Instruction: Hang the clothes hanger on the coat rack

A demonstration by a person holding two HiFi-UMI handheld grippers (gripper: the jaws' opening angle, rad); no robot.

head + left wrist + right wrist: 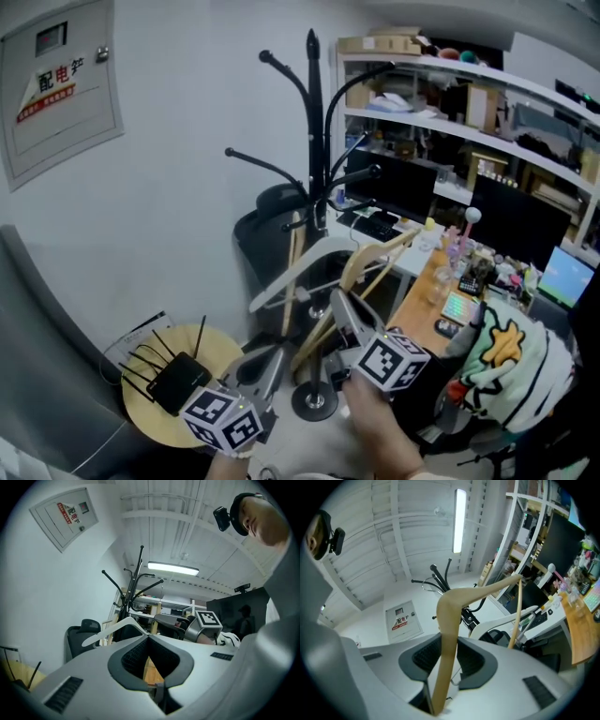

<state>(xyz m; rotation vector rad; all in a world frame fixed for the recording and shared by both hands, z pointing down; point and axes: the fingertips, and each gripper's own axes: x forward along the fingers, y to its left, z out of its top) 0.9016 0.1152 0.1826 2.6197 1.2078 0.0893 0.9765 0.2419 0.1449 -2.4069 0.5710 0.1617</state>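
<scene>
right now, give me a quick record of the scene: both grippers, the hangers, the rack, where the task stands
right gripper: shut on one arm of the wooden hanger
left gripper: jaw tips together, nothing seen between them
white hanger: beyond the left gripper, by the rack's lower branches; cannot tell whether it hangs there
coat rack: black, upright by the white wall, upper hooks bare
task status: wooden hanger is in the right gripper, not yet hung

Floor (300, 437) carrying the coat rack (316, 131) and a round desk (150, 424) with a black router (176, 382); long desk (420, 298) bearing a keyboard (377, 227).
</scene>
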